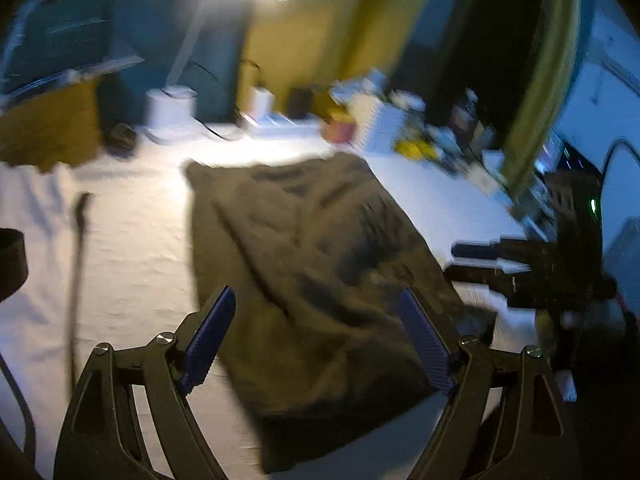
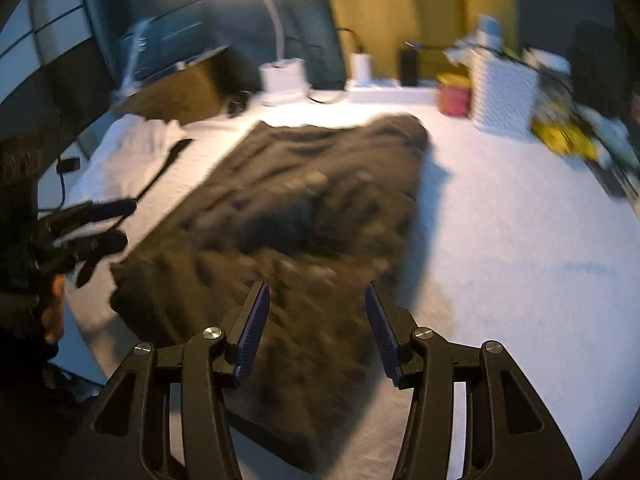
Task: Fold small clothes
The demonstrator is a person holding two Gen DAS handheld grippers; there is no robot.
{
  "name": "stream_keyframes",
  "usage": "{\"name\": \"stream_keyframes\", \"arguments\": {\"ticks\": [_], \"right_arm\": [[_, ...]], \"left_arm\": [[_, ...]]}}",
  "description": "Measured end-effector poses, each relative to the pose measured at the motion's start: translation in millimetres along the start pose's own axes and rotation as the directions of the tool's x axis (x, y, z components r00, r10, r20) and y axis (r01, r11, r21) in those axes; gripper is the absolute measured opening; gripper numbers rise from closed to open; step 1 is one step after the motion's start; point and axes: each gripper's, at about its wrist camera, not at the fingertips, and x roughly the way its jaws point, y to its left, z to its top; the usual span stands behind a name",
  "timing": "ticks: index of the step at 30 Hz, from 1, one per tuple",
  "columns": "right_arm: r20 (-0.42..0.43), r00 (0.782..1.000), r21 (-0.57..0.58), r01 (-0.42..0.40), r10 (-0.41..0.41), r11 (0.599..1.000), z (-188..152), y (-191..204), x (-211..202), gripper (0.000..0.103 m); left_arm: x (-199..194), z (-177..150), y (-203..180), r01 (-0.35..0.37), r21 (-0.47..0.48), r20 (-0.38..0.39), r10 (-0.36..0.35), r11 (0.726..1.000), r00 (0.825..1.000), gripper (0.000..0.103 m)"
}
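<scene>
A dark olive garment (image 1: 304,248) lies spread flat and rumpled on the white-covered table (image 1: 132,240), and it also fills the middle of the right wrist view (image 2: 304,208). My left gripper (image 1: 316,294) hovers over the garment's near end, jaws open, with nothing between the blue pads (image 1: 208,340). My right gripper (image 2: 316,286) hangs open over the near edge of the same garment, its pads clear of the cloth. Each gripper shows in the other's view: the right gripper (image 1: 470,261) beside the garment's right edge, the left gripper (image 2: 120,222) beside its left edge. Both views are motion-blurred.
A white lamp base (image 2: 282,76), a red tin (image 2: 454,96), a white textured box (image 2: 504,96) and yellow clutter (image 2: 564,136) line the back and right. A cardboard box (image 2: 176,88), white cloth (image 2: 136,136) and a black strap (image 2: 168,160) sit at the left.
</scene>
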Motion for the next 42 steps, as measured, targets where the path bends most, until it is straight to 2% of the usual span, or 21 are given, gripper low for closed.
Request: {"name": "stream_keyframes", "arguments": {"ticks": [1,3,5,8,12,15,17,20,22,23,24,25,26,27,31,42], "right_arm": [[-0.006,1.000,0.012,0.012,-0.012,1.000,-5,-5,1,0.053],[-0.014,1.000,0.028,0.017,-0.016,0.999,-12,-11,2,0.053],[-0.026,0.999,0.030,0.025,-0.024,0.999,-20,-11,5,0.053],[-0.036,0.999,0.033,0.022,-0.020,0.999,-29,-7,7,0.053],[-0.064,0.997,-0.008,0.033,-0.033,0.999,-41,2,10,0.054],[-0.046,0.996,-0.082,0.078,-0.082,0.994,-54,18,12,0.062],[-0.020,0.995,-0.110,0.099,-0.102,0.989,-60,25,10,0.062],[-0.030,0.995,-0.100,0.094,-0.097,0.991,-59,23,9,0.062],[-0.035,0.994,-0.096,0.098,-0.102,0.991,-56,21,9,0.062],[-0.034,0.994,-0.092,0.101,-0.104,0.991,-53,19,9,0.062],[-0.032,0.994,-0.091,0.102,-0.106,0.991,-50,17,9,0.062],[-0.028,0.994,-0.092,0.103,-0.106,0.990,-46,16,8,0.062],[-0.023,0.994,-0.093,0.105,-0.107,0.990,-44,14,8,0.062],[-0.017,0.994,-0.093,0.108,-0.110,0.990,-40,13,8,0.062],[0.010,0.993,-0.076,0.114,-0.114,0.991,-23,4,7,0.062],[0.033,0.990,-0.036,0.139,-0.138,0.990,24,-29,25,0.062]], "left_arm": [[10,-4,-3,0.012,0.003,-0.042,-0.012,1.000,0.999,0.066],[24,-13,-5,0.034,0.007,-0.095,-0.033,0.999,0.995,0.034],[28,-19,-8,0.024,0.030,-0.124,-0.021,0.999,0.992,0.014],[13,-24,-7,0.009,0.038,-0.102,-0.005,0.999,0.995,0.003],[-13,-30,4,-0.035,0.033,-0.085,0.037,0.999,0.996,0.003],[-14,-38,12,-0.062,0.018,-0.111,0.064,0.998,0.992,0.003],[-13,-44,17,-0.068,0.005,-0.134,0.068,0.998,0.989,0.003],[-16,-45,23,-0.073,-0.050,-0.133,0.065,0.996,0.989,0.004],[-20,-41,24,-0.092,-0.047,-0.128,0.085,0.995,0.988,0.005],[-20,-37,24,-0.113,-0.041,-0.125,0.107,0.993,0.986,0.011],[-20,-35,25,-0.131,-0.039,-0.122,0.125,0.991,0.985,0.028],[-21,-32,27,-0.155,-0.039,-0.115,0.150,0.987,0.982,0.040],[-20,-29,29,-0.179,-0.041,-0.104,0.174,0.983,0.979,0.064],[-20,-26,32,-0.203,-0.048,-0.090,0.198,0.978,0.976,0.073],[-11,-10,45,-0.202,-0.087,-0.082,0.195,0.976,0.977,0.073],[25,42,59,-0.174,-0.015,-0.033,0.173,0.985,0.984,0.073]]}}
